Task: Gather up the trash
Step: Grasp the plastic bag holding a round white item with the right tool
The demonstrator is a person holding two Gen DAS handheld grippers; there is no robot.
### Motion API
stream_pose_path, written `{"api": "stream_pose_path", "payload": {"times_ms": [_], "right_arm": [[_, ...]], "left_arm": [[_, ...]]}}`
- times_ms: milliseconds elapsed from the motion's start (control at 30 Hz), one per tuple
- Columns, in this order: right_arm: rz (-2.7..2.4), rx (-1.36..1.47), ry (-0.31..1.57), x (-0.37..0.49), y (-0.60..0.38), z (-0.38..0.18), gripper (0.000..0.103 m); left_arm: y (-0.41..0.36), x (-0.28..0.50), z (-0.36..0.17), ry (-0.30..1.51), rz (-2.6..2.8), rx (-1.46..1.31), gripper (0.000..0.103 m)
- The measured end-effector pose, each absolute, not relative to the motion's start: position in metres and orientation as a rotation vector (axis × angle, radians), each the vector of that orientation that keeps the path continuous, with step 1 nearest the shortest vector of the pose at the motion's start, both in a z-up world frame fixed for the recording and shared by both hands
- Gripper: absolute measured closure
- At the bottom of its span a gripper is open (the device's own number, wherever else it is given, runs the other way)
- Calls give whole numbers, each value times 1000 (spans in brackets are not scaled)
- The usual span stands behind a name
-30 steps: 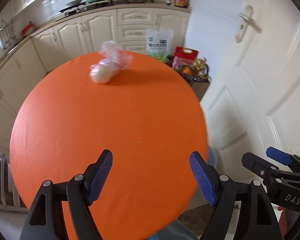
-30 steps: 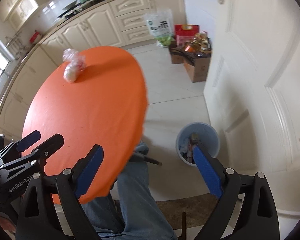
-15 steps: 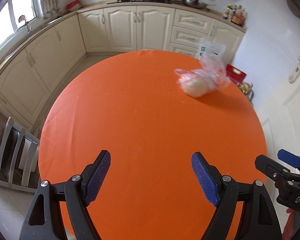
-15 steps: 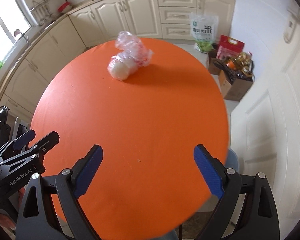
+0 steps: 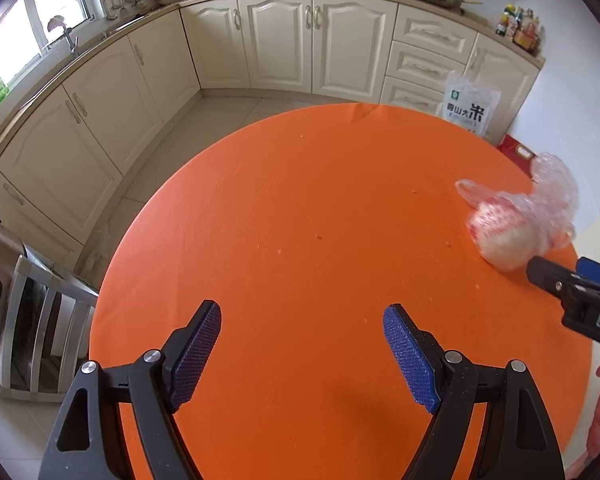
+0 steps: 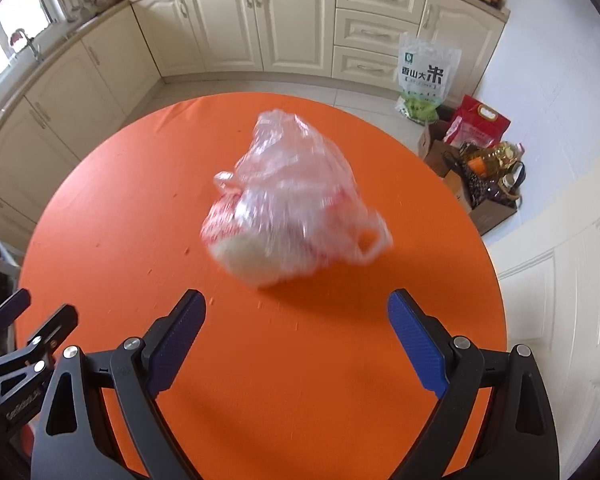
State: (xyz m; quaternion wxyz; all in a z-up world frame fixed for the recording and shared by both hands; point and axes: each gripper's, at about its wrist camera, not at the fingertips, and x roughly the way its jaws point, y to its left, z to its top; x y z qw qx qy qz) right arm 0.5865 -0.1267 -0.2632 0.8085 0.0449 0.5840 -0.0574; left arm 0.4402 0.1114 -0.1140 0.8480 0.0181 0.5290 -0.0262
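Note:
A crumpled clear plastic bag [image 6: 288, 208] with red print and something white inside lies on the round orange table [image 6: 140, 216]. My right gripper [image 6: 296, 340] is open and empty, just short of the bag, which sits straight ahead between its jaws' line. In the left wrist view the bag [image 5: 516, 224] lies at the far right. My left gripper [image 5: 302, 354] is open and empty over the near part of the table [image 5: 300, 200]. The right gripper's tip [image 5: 572, 288] shows right beside the bag.
Cream kitchen cabinets [image 5: 312, 40] ring the room behind the table. A rice bag [image 6: 424, 76] and a cardboard box of groceries [image 6: 480, 176] stand on the floor at the right. A metal chair [image 5: 32, 320] stands left of the table. Small crumbs dot the cloth.
Both grippers have swung left and forward over the table. The right gripper has come much closer to the plastic bag. Both stay open.

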Motion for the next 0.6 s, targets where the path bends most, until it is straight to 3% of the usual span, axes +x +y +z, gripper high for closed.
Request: {"api": "stream_pose_path", "payload": {"times_ms": [333, 400, 467, 600], "right_arm": [[-44, 169, 1281, 630, -127, -301, 9], [-37, 157, 1277, 632, -123, -305, 24], [-4, 157, 1285, 630, -115, -304, 31], [37, 134, 1299, 621, -107, -301, 36]], "left_arm": [[101, 486, -139, 1116, -58, 99, 24], [98, 488, -144, 1121, -68, 93, 24], [97, 488, -147, 1118, -66, 98, 24], [99, 480, -147, 1109, -56, 98, 24]]}}
